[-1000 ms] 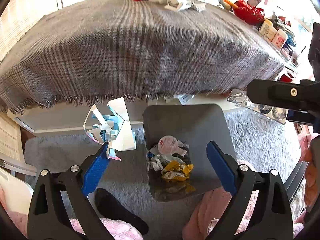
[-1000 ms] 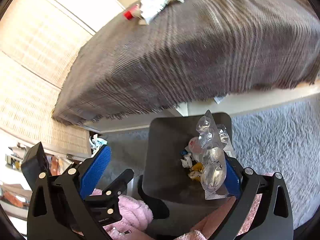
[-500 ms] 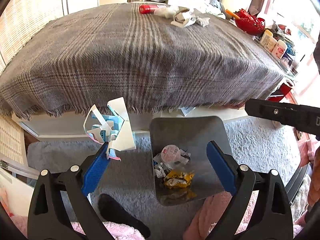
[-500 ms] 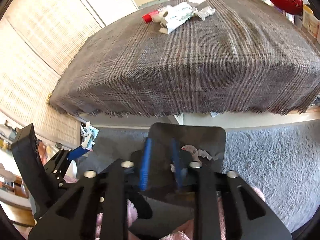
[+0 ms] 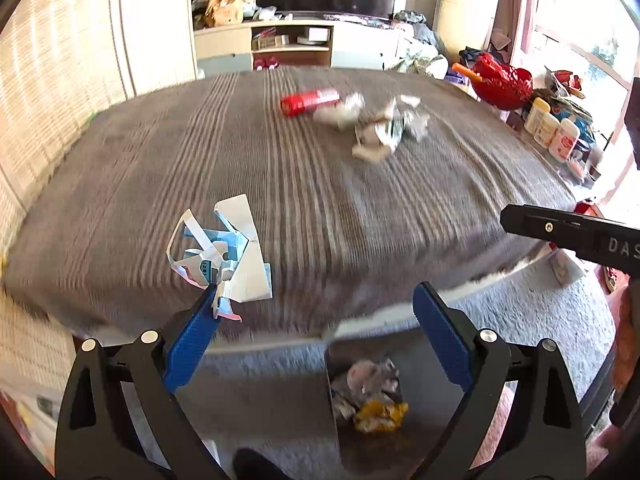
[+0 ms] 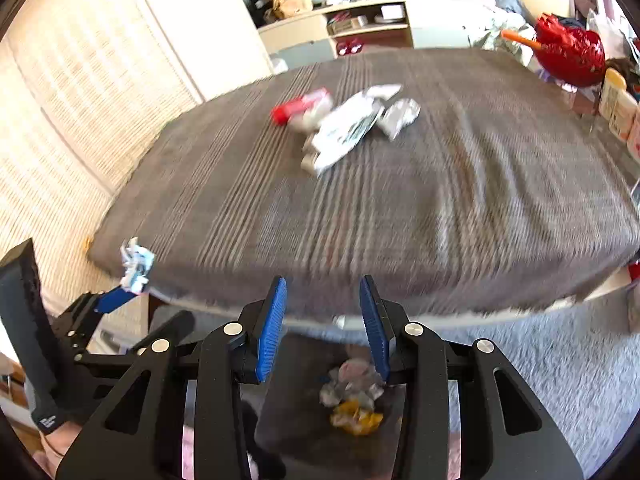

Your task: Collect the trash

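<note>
My left gripper [image 5: 320,316] is open, with a torn white-and-blue paper carton [image 5: 224,252] stuck on its left fingertip. It also shows in the right wrist view [image 6: 136,266]. My right gripper [image 6: 322,308] is open and empty. Both hang above a grey bin [image 5: 416,360] on the floor, with crumpled wrappers and a yellow wrapper [image 5: 380,412] inside; the bin shows in the right wrist view too [image 6: 296,412]. On the plaid-covered bed [image 5: 280,184] far ahead lie a red tube [image 5: 308,101] and crumpled white and silver wrappers [image 5: 380,128], also in the right wrist view [image 6: 348,128].
A grey shaggy rug [image 5: 540,320] covers the floor by the bed. A red bag [image 5: 502,84] and several white bottles [image 5: 552,128] stand at the far right. A TV shelf [image 5: 296,46] lines the back wall. A woven blind wall [image 6: 80,100] is on the left.
The clear blister pack left my right gripper, which shut and then partly reopened. Both grippers have tilted up from the bin toward the bed top. The carton stays on my left fingertip.
</note>
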Tool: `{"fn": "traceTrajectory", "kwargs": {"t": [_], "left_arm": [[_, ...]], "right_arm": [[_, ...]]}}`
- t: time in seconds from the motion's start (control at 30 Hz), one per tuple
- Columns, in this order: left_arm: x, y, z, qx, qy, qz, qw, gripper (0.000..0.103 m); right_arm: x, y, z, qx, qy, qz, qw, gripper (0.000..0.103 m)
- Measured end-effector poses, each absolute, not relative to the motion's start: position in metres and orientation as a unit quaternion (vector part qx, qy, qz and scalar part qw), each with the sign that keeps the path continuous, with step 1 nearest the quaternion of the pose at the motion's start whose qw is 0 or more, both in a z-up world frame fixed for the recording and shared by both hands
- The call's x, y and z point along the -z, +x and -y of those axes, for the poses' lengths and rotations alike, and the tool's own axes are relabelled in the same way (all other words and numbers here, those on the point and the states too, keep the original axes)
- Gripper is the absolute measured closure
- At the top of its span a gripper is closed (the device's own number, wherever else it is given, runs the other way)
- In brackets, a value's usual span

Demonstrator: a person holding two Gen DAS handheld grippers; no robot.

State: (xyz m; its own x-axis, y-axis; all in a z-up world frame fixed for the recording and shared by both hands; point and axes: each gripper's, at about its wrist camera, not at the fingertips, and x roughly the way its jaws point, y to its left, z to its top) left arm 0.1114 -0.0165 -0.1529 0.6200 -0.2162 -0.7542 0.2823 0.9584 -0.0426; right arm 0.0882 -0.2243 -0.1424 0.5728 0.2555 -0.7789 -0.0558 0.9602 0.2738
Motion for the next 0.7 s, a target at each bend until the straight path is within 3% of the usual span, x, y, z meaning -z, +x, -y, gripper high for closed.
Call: {"fn": "traceTrajectory", "kwargs": {"t": [0.63, 0.7], "left_arm": [[0.145, 0.238, 0.091, 0.193, 0.055, -0.402, 0.893, 0.025], [0.15, 0.249, 0.099, 0.197, 0.055, -0.406, 0.891, 0.034]], "right_arm": [[0.164, 0.229, 0.284, -0.035, 0.132, -0.46, 0.878, 0.065], [0.171, 0.242, 0.287, -0.035, 0.141, -0.464, 0.874, 0.065]]}}
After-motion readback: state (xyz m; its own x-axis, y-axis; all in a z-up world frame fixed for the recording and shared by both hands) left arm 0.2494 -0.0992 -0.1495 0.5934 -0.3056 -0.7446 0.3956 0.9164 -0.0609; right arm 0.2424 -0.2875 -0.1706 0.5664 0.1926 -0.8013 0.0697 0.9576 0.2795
